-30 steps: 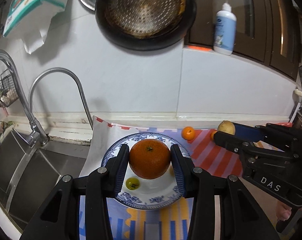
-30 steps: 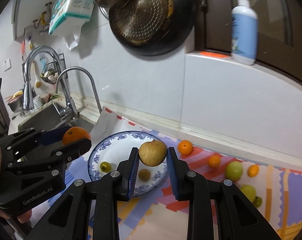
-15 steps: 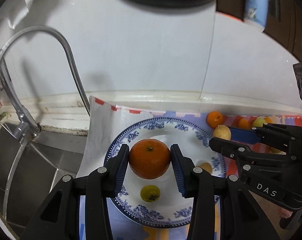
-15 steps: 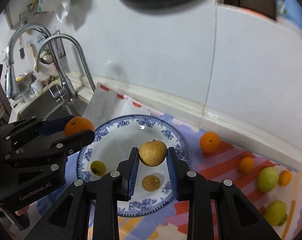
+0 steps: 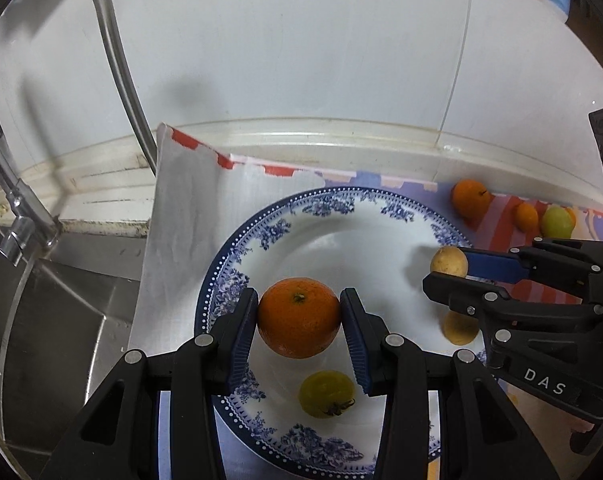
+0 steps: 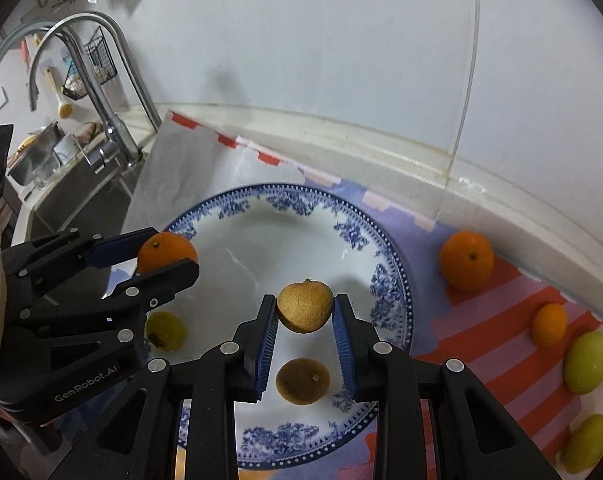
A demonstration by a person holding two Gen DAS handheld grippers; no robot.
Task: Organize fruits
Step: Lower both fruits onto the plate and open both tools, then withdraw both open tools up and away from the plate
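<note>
Only right wrist view shows green fruits (image 6: 587,362) beyond plate (image 6: 393,280).

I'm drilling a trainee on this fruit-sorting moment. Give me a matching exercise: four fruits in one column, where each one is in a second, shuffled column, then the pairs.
Things
1. large orange
2. brown longan-like fruit
3. yellow-green fruit with a dried stem
4. orange beside the wall ledge

Places
A. lying on the blue-patterned plate
B. clamped in the right claw above the plate
C. on the striped mat, off the plate
D. clamped in the left claw above the plate

Pairs: 1-D, 2-B, 3-A, 4-C
</note>
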